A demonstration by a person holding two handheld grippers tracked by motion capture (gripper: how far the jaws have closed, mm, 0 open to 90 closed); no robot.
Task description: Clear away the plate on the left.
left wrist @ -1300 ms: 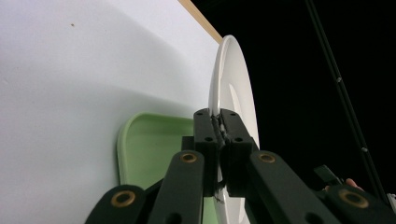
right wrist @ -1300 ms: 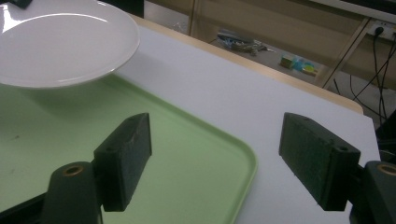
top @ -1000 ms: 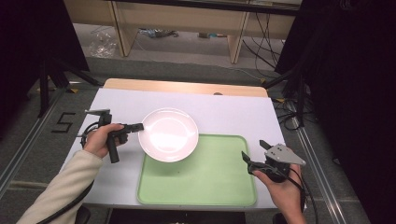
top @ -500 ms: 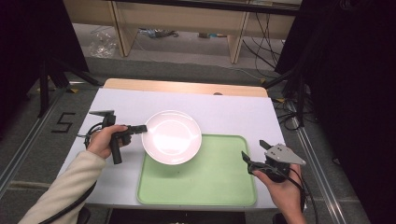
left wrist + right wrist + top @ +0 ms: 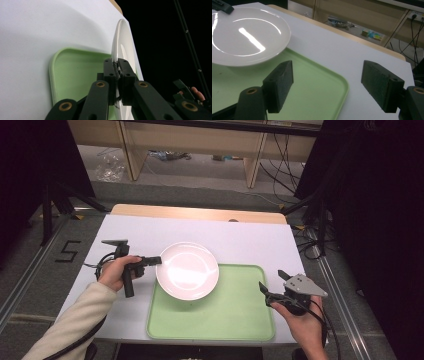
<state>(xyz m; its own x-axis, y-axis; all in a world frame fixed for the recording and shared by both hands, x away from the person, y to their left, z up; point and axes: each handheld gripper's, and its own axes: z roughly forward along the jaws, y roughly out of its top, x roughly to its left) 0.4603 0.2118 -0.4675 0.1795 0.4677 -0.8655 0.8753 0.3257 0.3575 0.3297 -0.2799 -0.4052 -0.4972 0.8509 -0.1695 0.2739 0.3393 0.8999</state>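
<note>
**Plate gripped at its rim over the tray corner**

The white plate (image 5: 187, 270) sits at centre frame in the high view, overlapping the upper-left corner of the green tray (image 5: 235, 315). The left claw (image 5: 156, 261) is clenched on the plate's left rim. At lower right, the right claw (image 5: 263, 289) hangs released beside the tray's right edge, on the white surface (image 5: 250, 237)

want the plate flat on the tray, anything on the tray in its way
Nothing visible. The left claw grips the plate by its rim, partly over the green tray. The tray's surface looks bare, and the right claw stays at its right edge.
</note>
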